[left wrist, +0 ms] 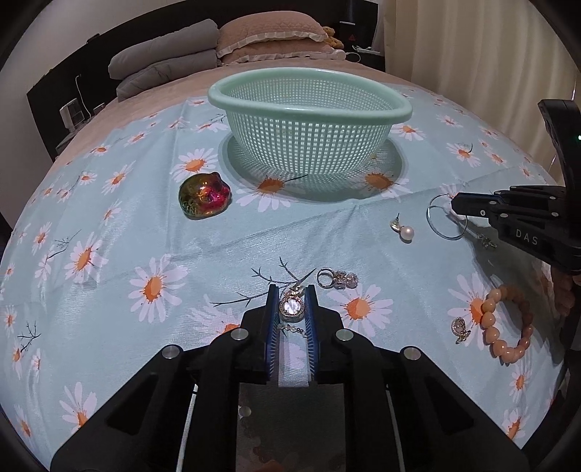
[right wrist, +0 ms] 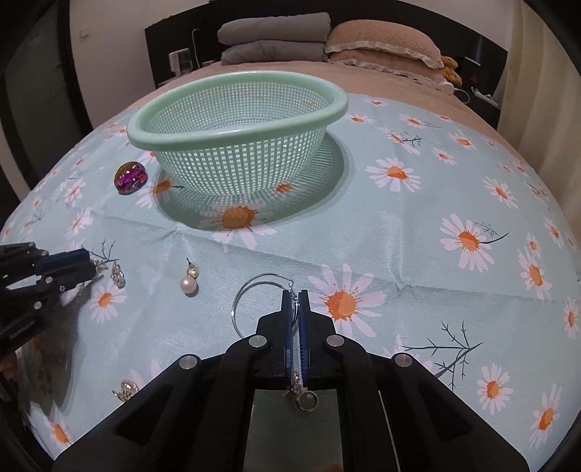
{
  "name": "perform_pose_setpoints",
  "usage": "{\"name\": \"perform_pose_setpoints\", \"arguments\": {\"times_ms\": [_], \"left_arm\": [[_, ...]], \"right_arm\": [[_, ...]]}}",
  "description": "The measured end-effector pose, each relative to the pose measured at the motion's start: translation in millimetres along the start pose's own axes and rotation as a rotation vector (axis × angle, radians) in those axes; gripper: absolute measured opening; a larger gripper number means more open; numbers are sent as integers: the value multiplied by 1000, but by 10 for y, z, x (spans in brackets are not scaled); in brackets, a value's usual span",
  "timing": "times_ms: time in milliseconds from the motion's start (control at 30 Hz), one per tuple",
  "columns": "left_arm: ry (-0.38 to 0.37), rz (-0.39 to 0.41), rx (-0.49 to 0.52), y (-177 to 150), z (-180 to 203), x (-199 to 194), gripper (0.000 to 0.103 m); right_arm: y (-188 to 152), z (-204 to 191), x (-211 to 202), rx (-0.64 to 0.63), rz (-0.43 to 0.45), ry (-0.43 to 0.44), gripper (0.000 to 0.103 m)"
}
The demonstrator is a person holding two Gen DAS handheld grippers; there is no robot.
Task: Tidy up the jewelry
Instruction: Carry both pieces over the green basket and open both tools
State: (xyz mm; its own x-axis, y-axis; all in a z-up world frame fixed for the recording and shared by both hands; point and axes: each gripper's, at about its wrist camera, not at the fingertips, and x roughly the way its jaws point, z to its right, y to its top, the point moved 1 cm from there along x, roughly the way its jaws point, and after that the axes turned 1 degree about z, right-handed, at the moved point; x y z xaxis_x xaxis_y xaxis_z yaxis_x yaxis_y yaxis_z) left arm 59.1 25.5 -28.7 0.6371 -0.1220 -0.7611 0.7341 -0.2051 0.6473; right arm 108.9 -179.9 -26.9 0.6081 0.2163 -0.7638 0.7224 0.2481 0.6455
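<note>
Daisy-print cloth (left wrist: 203, 247) covers a bed; pillows (left wrist: 268, 32) behind

Pendant (left wrist: 291, 308) in left claw (left wrist: 291, 290) (pinched)

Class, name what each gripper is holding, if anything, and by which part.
Left gripper: round pendant earring, pinched across its disc. Right gripper: silver hoop earring, pinched on its wire rim.

Both fisheye views sit low and close over the daisy-printed pale blue cloth (left wrist: 145, 232) on the bed, angled down past their own tool toward the headboard; both share the mint-green plastic mesh basket (left wrist: 308, 105) (right wrist: 232, 112), and each sees the other's tool at its edge
</note>
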Motion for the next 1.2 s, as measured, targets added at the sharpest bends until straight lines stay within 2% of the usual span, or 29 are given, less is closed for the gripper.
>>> {"name": "perform_pose_setpoints", "arguments": {"times_ms": [400, 767, 1033, 1200], "left_arm": [[21, 68, 13, 205, -24, -351, 15], [19, 181, 39, 799, -199, -595, 15], [-4, 235, 56, 1277, -280, -441, 15], [-16, 220, 39, 1417, -343, -171, 15]], "right_arm": [[246, 92, -435, 0, 107, -21, 3], [735, 67, -589, -14, 210, -19, 3], [1131, -51, -367, -54, 252, 2, 3], [1242, -50, -156, -56, 244, 11, 4]]}}
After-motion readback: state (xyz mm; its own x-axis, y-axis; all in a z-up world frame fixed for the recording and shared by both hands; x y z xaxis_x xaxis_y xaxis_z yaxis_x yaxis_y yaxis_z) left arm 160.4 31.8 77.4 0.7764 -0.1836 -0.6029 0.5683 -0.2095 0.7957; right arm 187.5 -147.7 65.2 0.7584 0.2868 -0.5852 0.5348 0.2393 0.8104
